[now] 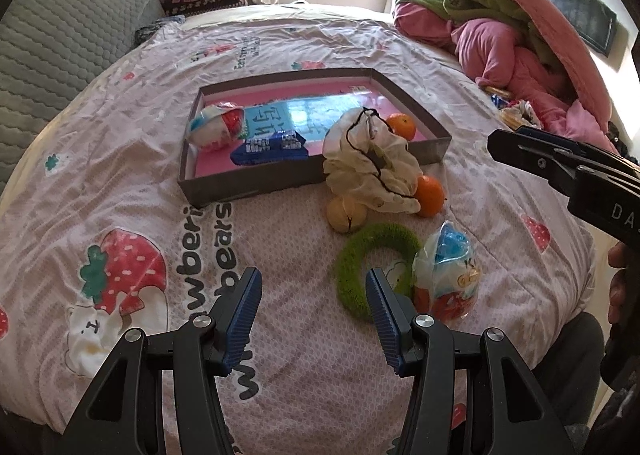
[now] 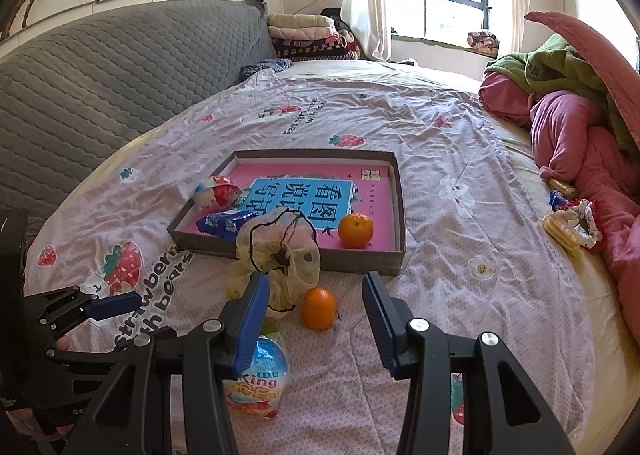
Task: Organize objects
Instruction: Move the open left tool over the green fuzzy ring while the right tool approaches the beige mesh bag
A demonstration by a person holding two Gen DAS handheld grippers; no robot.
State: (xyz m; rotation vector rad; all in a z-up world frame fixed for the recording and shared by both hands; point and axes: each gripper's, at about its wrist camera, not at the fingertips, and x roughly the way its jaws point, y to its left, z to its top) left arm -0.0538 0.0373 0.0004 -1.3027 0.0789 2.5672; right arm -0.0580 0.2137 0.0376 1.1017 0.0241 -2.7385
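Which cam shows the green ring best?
Left wrist. The green ring lies in the open on the bedspread, only its near edge behind a finger of the left gripper. In the right wrist view just a green sliver shows behind a finger of the right gripper.

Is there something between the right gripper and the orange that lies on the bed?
No. The right gripper is open, and the orange lies straight ahead between its fingers. The cloth pouch sits just left of the orange, close to the left finger.
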